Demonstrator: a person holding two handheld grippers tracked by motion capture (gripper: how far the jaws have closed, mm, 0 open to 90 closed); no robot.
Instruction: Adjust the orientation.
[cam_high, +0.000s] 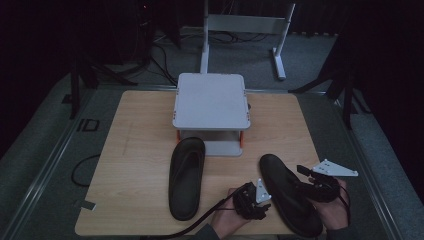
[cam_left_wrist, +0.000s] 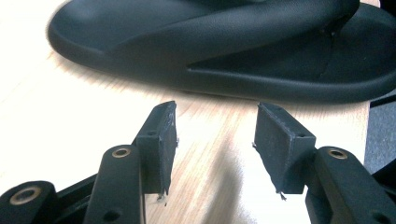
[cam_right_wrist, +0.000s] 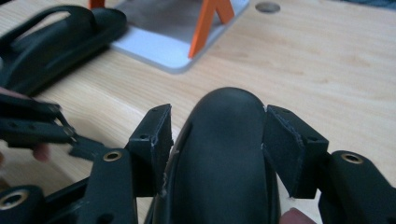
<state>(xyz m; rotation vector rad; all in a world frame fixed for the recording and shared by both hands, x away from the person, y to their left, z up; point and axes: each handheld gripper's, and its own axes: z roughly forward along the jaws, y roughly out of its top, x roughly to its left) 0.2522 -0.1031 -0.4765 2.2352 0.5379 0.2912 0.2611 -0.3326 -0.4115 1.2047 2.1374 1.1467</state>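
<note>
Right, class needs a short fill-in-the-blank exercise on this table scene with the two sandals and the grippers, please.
1. The right gripper has its jaws around the ____ end of the right sandal.
2. The left gripper is open and holds ____.
3. The small rack has legs coloured ____.
4. The left sandal lies flat on the ____ table.

Missing words: toe; nothing; orange; wooden

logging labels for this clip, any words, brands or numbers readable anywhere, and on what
"ID": the one mark that may be text, on the grey floor left of the table; dim, so uncertain.
No text is readable on either sandal, the rack or the gripper fingers.
</note>
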